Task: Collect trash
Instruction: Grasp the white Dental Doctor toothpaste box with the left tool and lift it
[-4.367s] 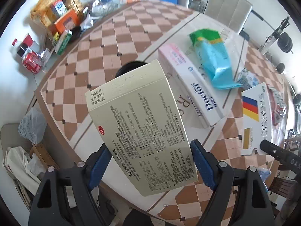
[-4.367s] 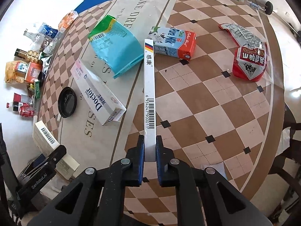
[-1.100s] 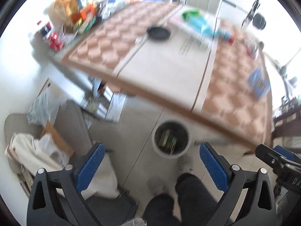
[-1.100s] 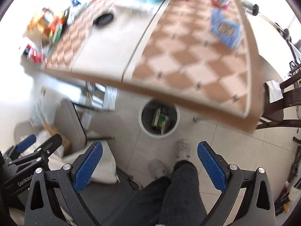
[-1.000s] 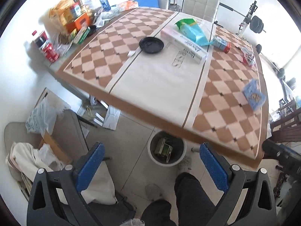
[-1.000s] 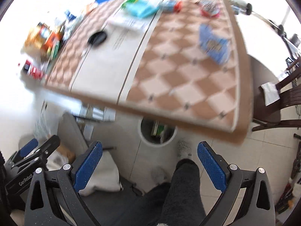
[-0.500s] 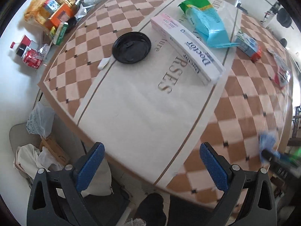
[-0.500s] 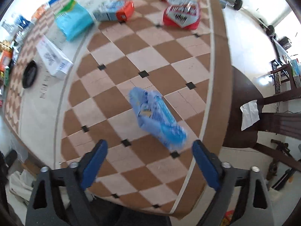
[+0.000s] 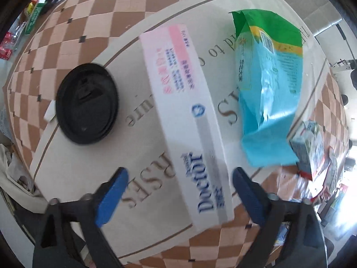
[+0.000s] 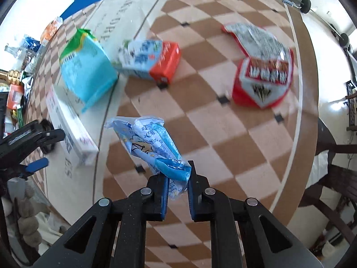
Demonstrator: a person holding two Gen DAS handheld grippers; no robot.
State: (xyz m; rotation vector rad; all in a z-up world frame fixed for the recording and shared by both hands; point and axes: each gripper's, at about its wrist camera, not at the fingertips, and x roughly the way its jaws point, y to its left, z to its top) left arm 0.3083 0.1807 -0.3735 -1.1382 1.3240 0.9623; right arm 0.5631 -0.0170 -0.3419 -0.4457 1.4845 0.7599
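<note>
We see the right gripper (image 10: 177,187) clamped on the crumpled blue wrapper (image 10: 151,144), which rises toward twelve o'clock above the checkered table (image 10: 223,145). Our left gripper (image 9: 178,192) is closing, its blue pads (image 9: 111,196) straddling the white Doctor box (image 9: 189,122) without touching; a black lid (image 9: 87,103) lies at nine o'clock.

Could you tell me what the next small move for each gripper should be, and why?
Probably finish the left grip: the left gripper straddles the white Doctor box, jaws closing but pads apparently not yet touching. The right gripper is already shut on the crumpled blue wrapper, so it likely only needs to lift it off the table.
</note>
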